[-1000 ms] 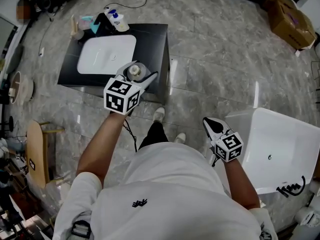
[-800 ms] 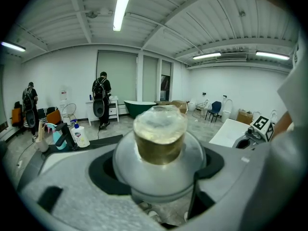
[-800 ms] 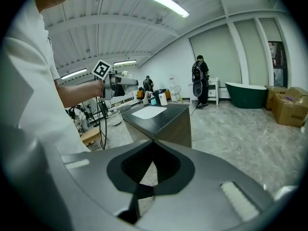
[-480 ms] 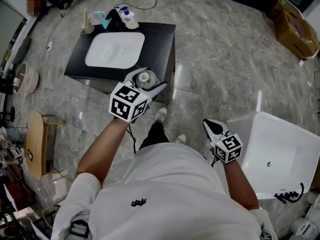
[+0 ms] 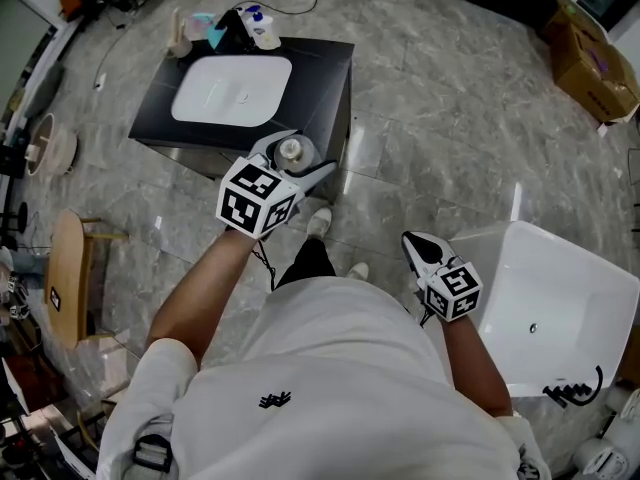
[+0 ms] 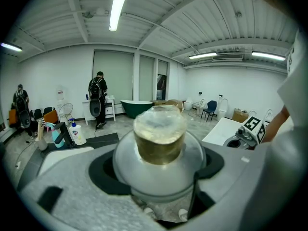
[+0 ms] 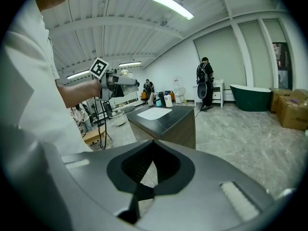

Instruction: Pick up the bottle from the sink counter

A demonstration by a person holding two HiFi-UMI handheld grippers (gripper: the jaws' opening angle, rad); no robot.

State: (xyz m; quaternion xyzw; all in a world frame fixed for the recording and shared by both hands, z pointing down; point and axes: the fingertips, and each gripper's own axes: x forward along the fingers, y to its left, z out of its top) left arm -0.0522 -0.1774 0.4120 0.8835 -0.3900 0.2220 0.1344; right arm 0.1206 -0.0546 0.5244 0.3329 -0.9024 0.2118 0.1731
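A clear rounded bottle (image 5: pixel 291 151) with a gold-banded neck and pale cap sits between the jaws of my left gripper (image 5: pixel 290 158), which is shut on it. It is held in the air just off the front edge of the black sink counter (image 5: pixel 318 76). In the left gripper view the bottle (image 6: pixel 159 146) fills the middle, its round body wedged between the jaws. My right gripper (image 5: pixel 420 252) hangs low at my right side, shut and empty; in its own view the right gripper's (image 7: pixel 148 171) pads meet with nothing between them.
The counter holds a white basin (image 5: pixel 232 90) and several soap bottles (image 5: pixel 262 30) at its back edge. A white bathtub (image 5: pixel 560 308) stands at the right, a cardboard box (image 5: pixel 598 66) far right, a wooden stool (image 5: pixel 68 286) at the left. Other people stand far off.
The left gripper with the bottle has drawn back a little from the counter and stays shut on it. The right gripper has hardly moved.
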